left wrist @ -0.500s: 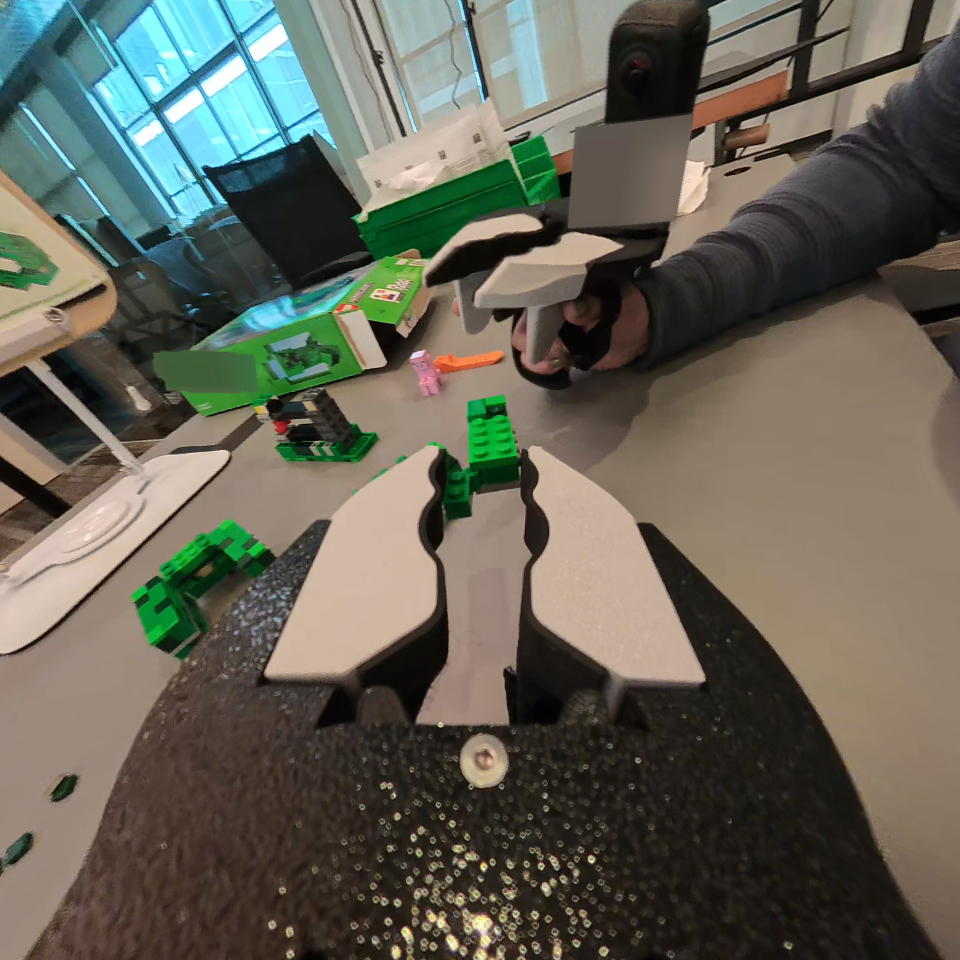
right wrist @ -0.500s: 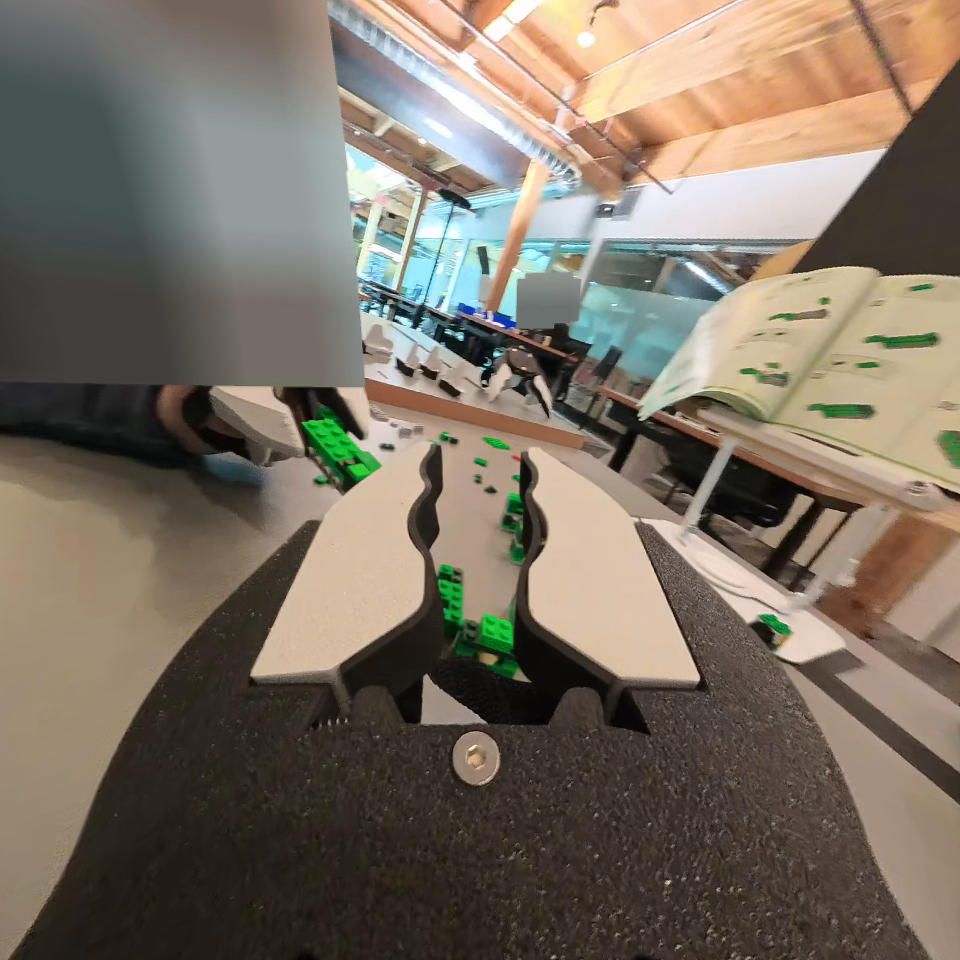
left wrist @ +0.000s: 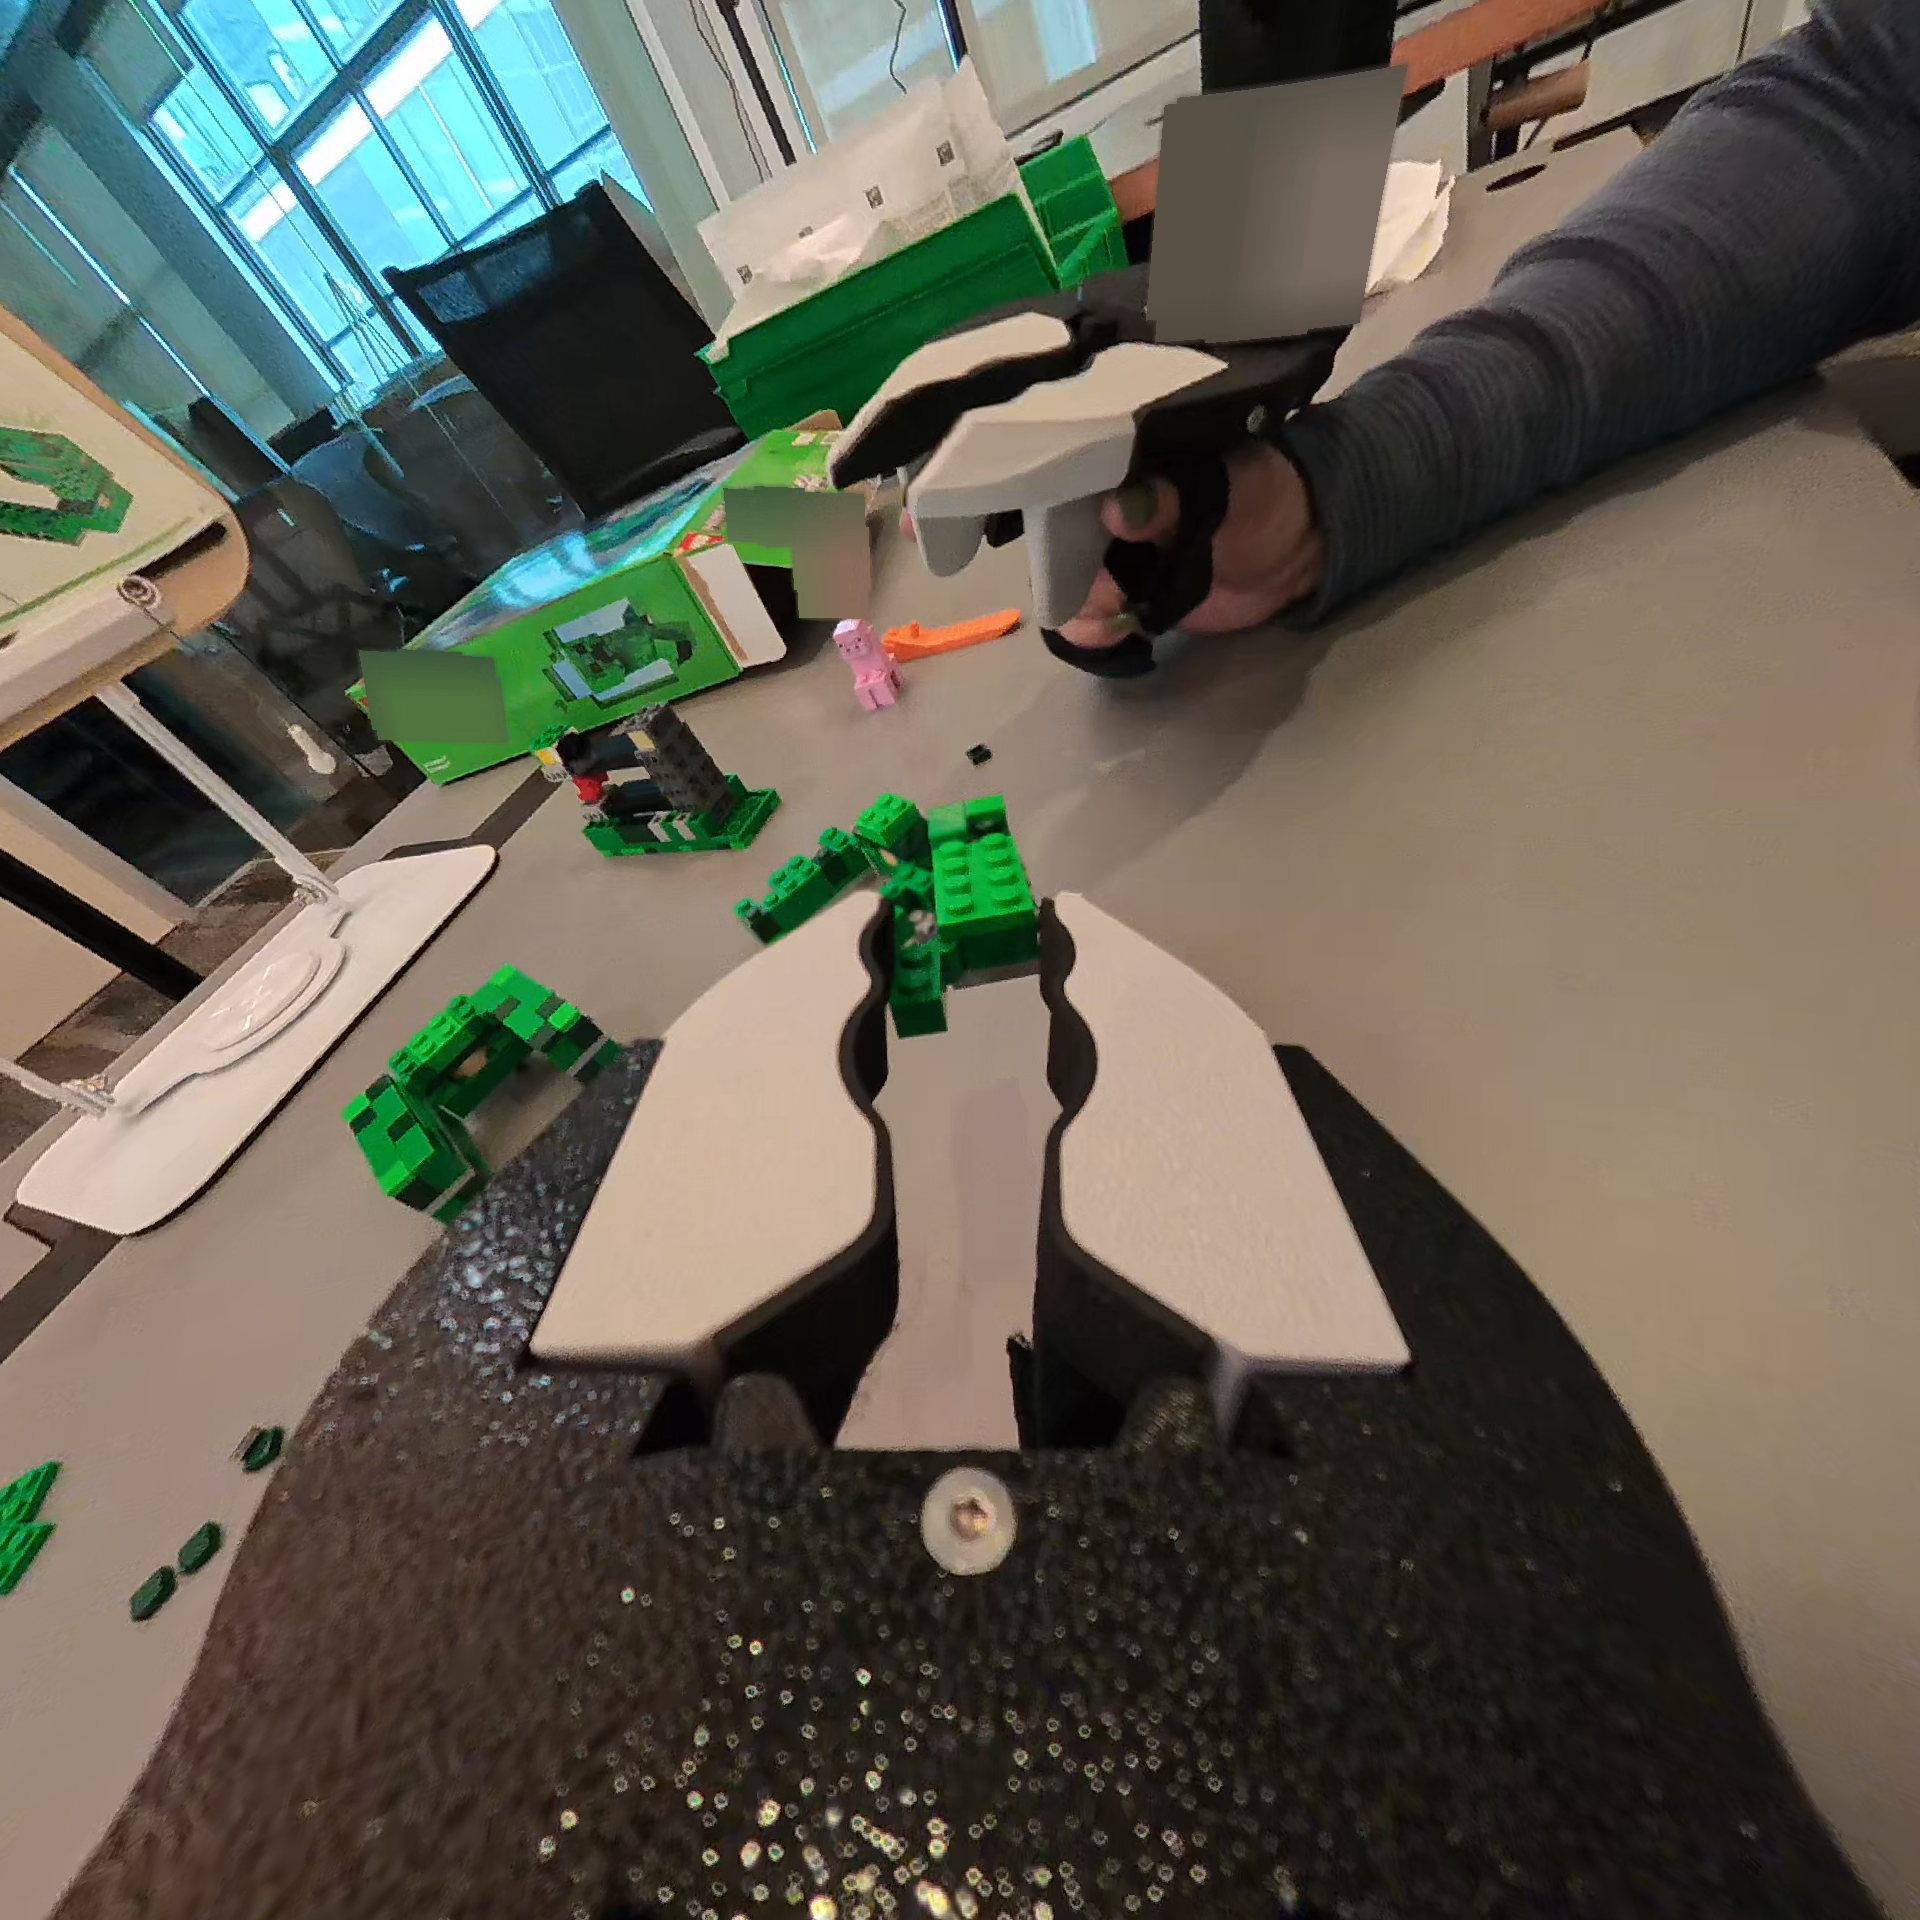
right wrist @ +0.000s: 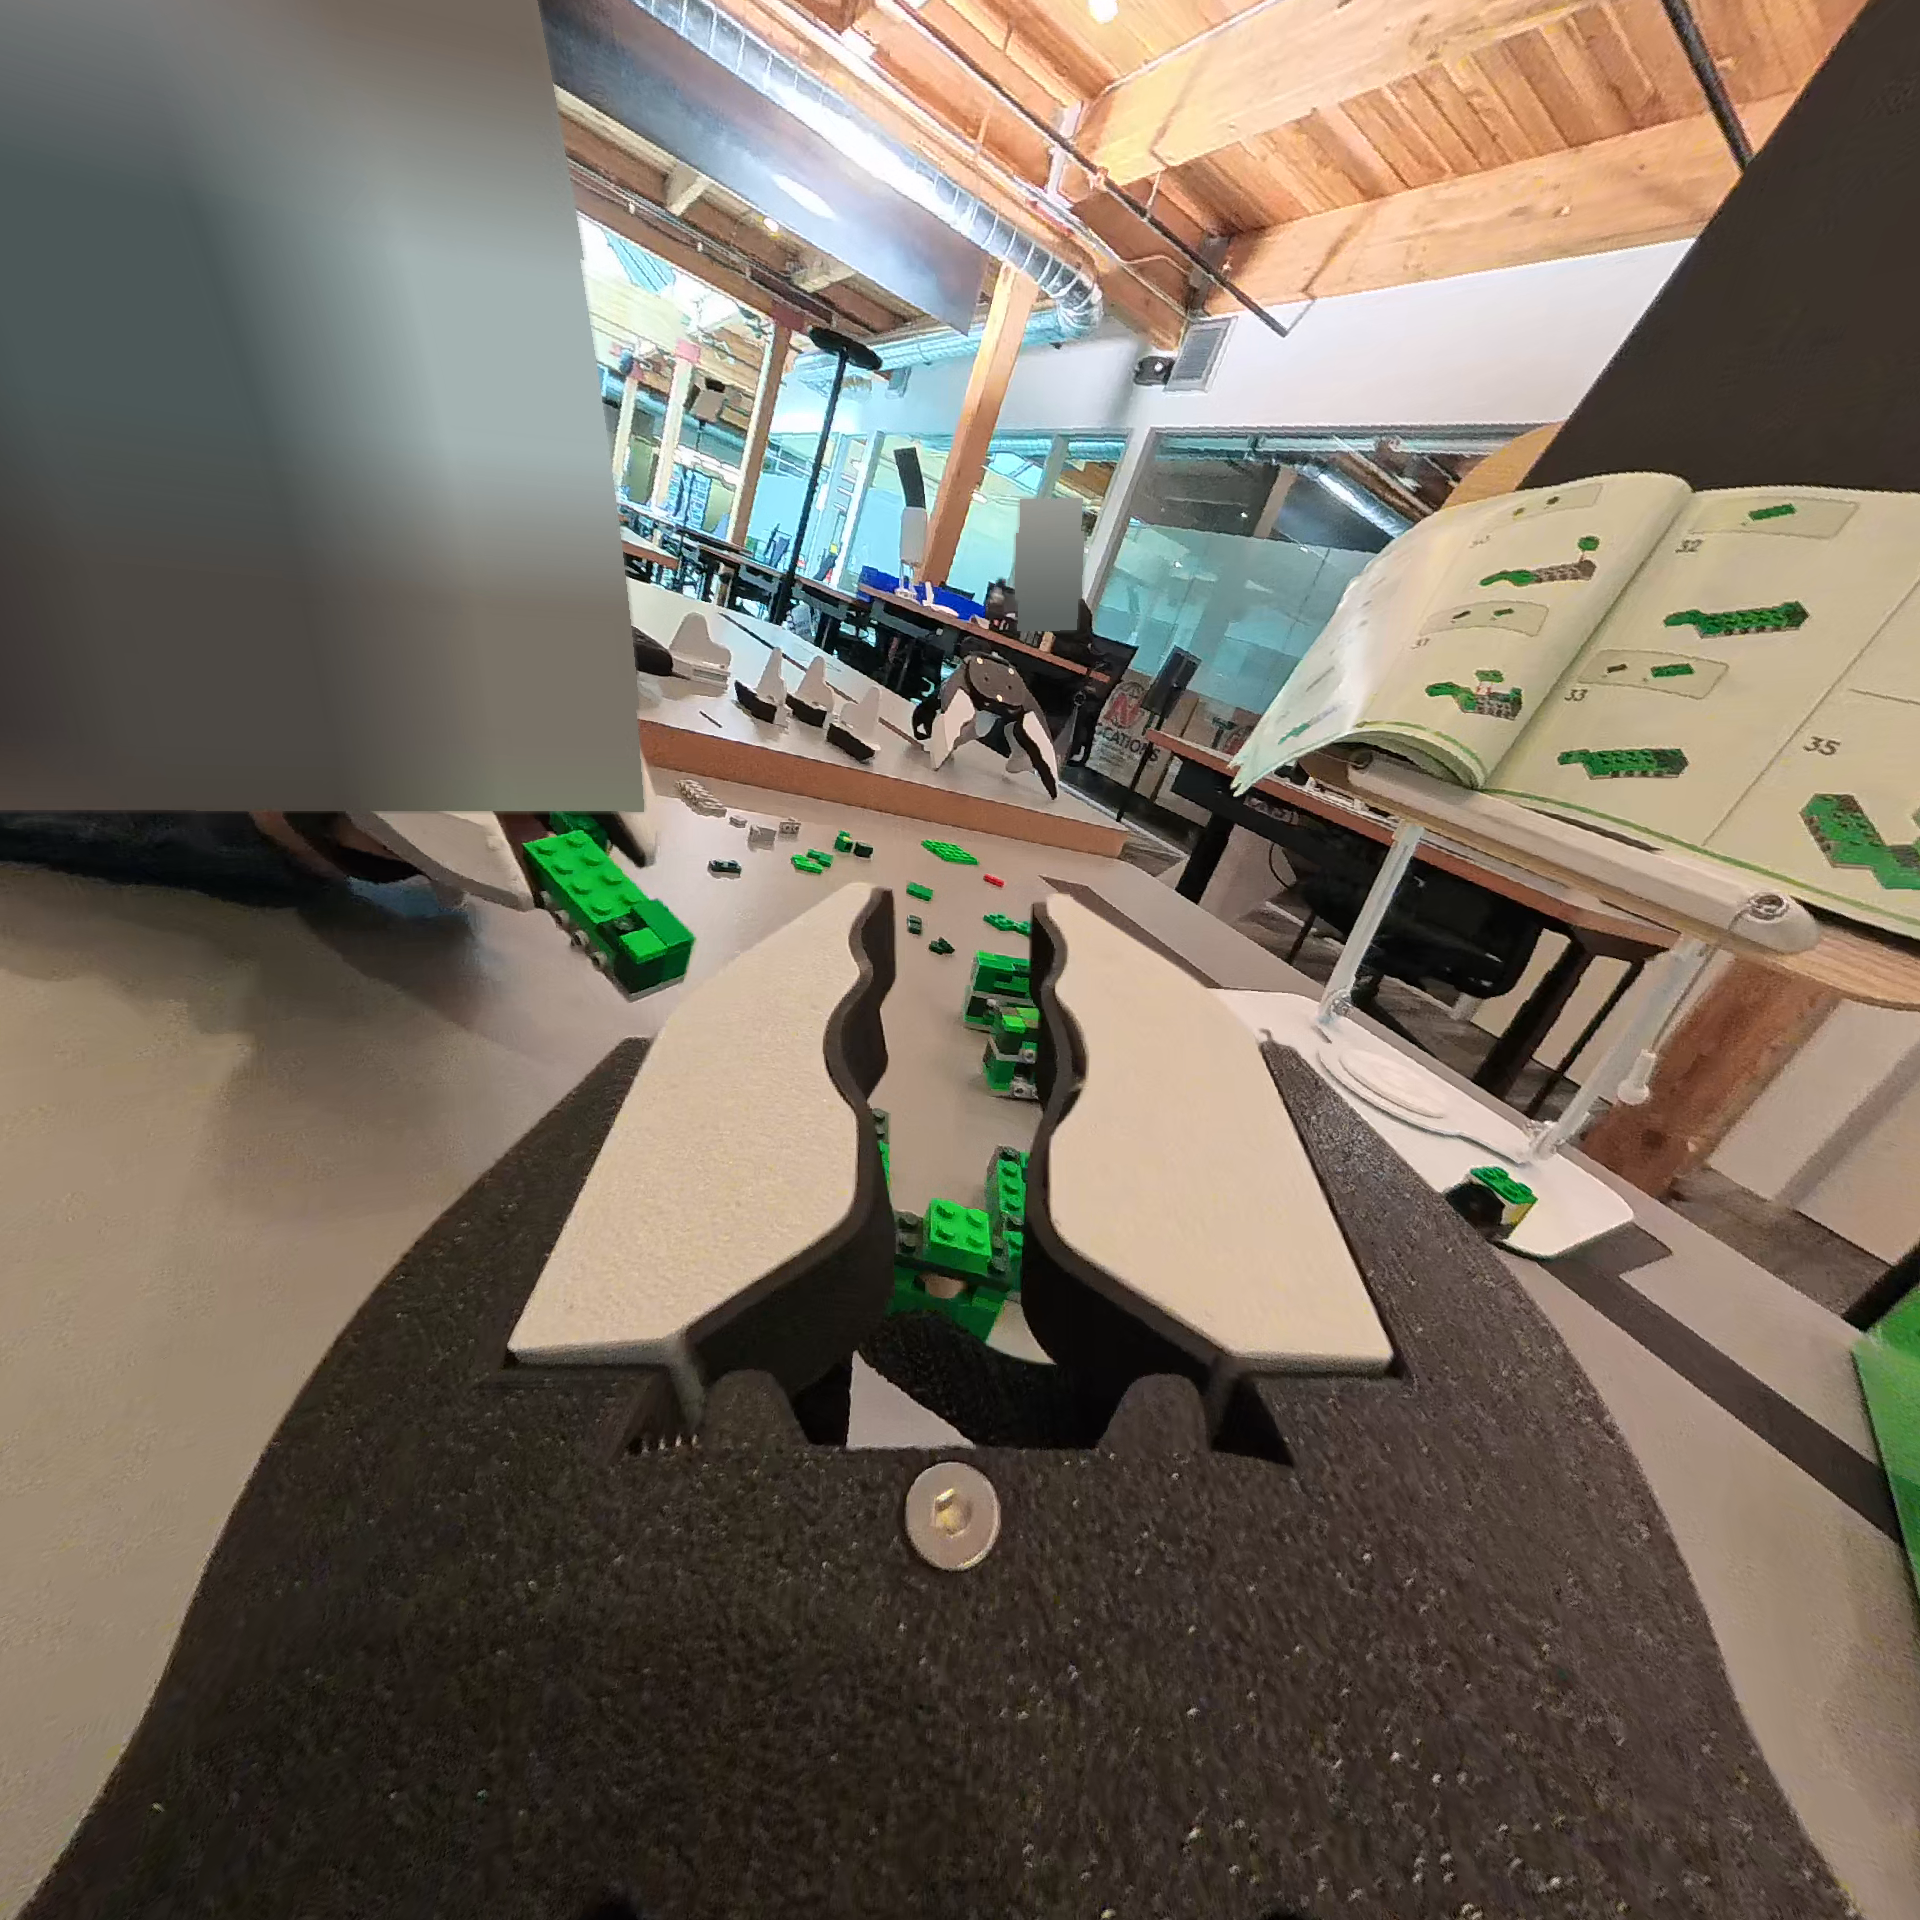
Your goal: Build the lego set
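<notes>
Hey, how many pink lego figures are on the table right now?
1. The pink pig stands on the table beside the orange tool, near the right gripper. More could hide behind the left gripper, which grips a green brick assembly.

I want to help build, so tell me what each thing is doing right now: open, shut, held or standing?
Left gripper, shut on the green block, which is off the table.
Right gripper, open and empty.
Box, lying down with its end flap open.
Booklet, open on its stand.
Pink pig, standing upright.
</notes>
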Demonstrator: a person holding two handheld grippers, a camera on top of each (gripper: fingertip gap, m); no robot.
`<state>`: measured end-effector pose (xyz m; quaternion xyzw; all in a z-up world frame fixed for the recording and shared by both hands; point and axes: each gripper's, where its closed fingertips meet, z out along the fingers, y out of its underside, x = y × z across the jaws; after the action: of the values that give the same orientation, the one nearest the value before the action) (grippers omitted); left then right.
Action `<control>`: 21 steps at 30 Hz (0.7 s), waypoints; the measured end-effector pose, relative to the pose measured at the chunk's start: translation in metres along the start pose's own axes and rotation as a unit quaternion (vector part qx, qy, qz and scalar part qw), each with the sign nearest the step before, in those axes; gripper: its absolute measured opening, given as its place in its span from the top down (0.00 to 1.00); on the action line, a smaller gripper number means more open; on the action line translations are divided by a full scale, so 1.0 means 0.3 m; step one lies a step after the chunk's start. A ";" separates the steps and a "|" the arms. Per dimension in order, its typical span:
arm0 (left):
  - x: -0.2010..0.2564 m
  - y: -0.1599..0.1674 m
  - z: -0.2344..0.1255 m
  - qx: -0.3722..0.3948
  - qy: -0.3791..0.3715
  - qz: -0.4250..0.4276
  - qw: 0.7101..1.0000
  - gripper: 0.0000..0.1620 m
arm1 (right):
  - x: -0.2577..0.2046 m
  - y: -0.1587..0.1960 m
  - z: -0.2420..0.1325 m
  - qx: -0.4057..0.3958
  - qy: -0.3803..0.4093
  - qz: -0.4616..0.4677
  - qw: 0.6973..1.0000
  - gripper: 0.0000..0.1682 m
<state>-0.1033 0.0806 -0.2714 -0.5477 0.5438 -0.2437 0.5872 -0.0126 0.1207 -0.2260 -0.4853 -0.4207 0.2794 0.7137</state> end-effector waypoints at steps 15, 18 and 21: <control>0.092 0.025 -0.033 -0.019 0.064 -0.004 0.998 0.84 | -0.003 0.040 0.012 -0.039 0.004 -0.014 0.999 0.90; 0.119 0.030 -0.038 -0.031 0.074 0.001 0.997 0.84 | -0.007 0.041 0.013 -0.041 0.001 -0.014 0.999 0.91; 0.139 0.030 -0.041 -0.038 0.074 0.010 0.997 0.84 | -0.029 0.048 0.018 -0.051 -0.014 -0.025 0.998 0.91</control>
<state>-0.1052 0.0417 -0.2927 -0.5446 0.5998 -0.2574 0.5267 -0.0215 0.1215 -0.2415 -0.5064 -0.4565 0.2467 0.6887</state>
